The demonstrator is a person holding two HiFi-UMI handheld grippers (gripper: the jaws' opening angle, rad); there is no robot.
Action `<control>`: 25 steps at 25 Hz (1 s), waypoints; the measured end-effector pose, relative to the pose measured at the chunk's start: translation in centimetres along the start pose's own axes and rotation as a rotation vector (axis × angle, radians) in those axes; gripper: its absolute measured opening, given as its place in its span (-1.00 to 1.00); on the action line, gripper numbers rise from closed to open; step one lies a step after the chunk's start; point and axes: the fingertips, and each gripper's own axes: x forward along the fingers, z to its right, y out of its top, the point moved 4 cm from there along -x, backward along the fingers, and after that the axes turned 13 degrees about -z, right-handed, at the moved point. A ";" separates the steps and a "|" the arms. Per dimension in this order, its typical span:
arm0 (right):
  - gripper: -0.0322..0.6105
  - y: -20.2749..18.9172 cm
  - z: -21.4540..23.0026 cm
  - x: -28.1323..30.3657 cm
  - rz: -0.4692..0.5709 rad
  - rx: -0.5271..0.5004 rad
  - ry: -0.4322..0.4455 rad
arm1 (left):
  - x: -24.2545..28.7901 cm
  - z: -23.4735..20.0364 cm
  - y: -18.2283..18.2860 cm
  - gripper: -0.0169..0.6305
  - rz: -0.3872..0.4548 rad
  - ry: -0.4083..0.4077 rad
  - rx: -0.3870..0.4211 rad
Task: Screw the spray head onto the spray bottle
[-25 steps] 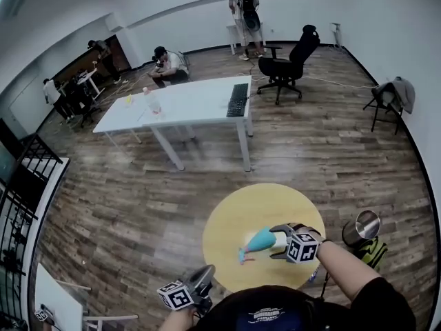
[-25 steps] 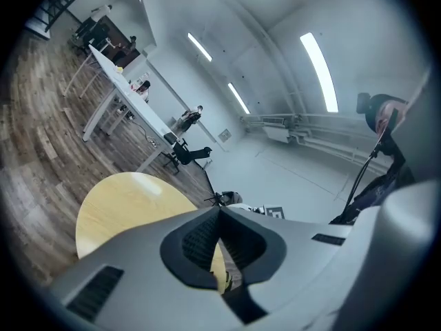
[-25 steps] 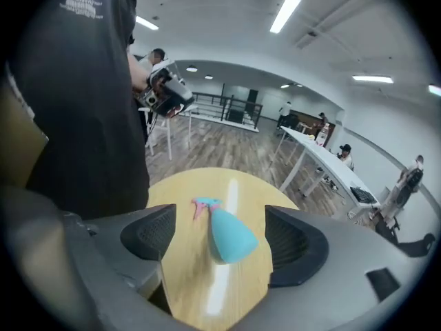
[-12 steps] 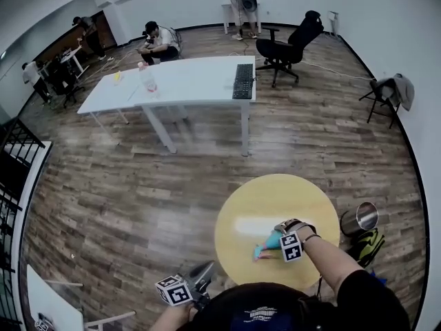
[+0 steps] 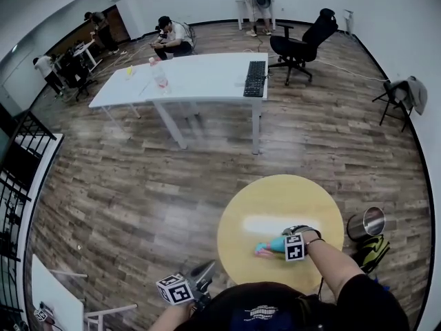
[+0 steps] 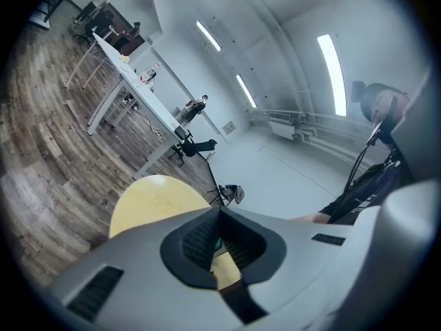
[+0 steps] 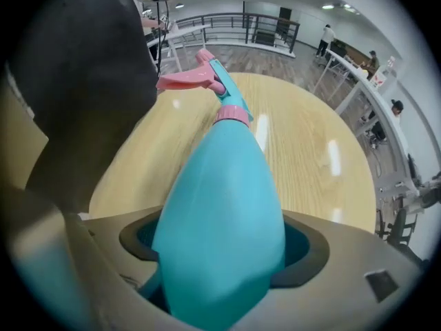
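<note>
Two grippers in view, one bottle. R gripper [image 5: 284, 243] hangs over the near part of the round yellow table [image 5: 275, 195], pointing down at the top. Under it the spray bottle [image 5: 274, 245] is down on the tabletop on its side, fat teal body betw. the jaws, neck toward the head view's left. In the R gripper view I read the jaws as spread wide round the body w/ a dark gap each side, so the pads aren't pressing. They have just been closing a touch, bottle betw. them. The pink spray head [image 7: 201, 76] sits on the bottle's neck, pink collar against the teal shoulder, nozzle end away from the cam. Can't tell if the thread is fully home.

L gripper [image 5: 204, 274] is held off the table's near-left edge, apart from the bottle. L gripper view: jaws together, nothing betw. them. Only table yellow and a sliver of teal show through the hollow in the pads.

Bkgd: metal bin [image 5: 373, 221] on the floor just beside the table's right side. Long white desk [image 5: 200, 81] well beyond, keyboard [image 5: 255, 79] on it. Black office chair [image 5: 303, 41] past the desk.
</note>
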 end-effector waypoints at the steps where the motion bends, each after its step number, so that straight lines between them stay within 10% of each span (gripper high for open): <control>1: 0.46 -0.7 -0.4 -1.2 0.042 0.019 -0.036 | 1.0 1.0 -0.4 -0.91 0.008 -0.006 -0.005; 12: 0.46 -15.4 -4.9 -23.4 0.255 0.052 -0.611 | 18.1 16.4 -0.8 -0.90 -0.242 -0.267 -0.044; 15: 0.46 -17.2 -6.9 -24.7 0.224 0.038 -0.657 | 21.8 21.2 -0.4 0.10 -0.405 -0.406 -0.003; 18: 0.46 -16.0 -7.6 -26.0 0.211 0.032 -0.698 | 23.6 24.5 -1.2 0.19 -0.536 -0.461 0.048; 21: 0.46 -14.1 -7.2 -27.0 0.154 0.012 -0.757 | 23.3 24.4 -1.8 -0.23 -0.594 -0.369 0.195; 25: 0.45 -11.3 -7.4 -28.2 0.144 0.020 -0.791 | 20.2 24.2 -1.0 -0.24 -0.646 -0.278 0.475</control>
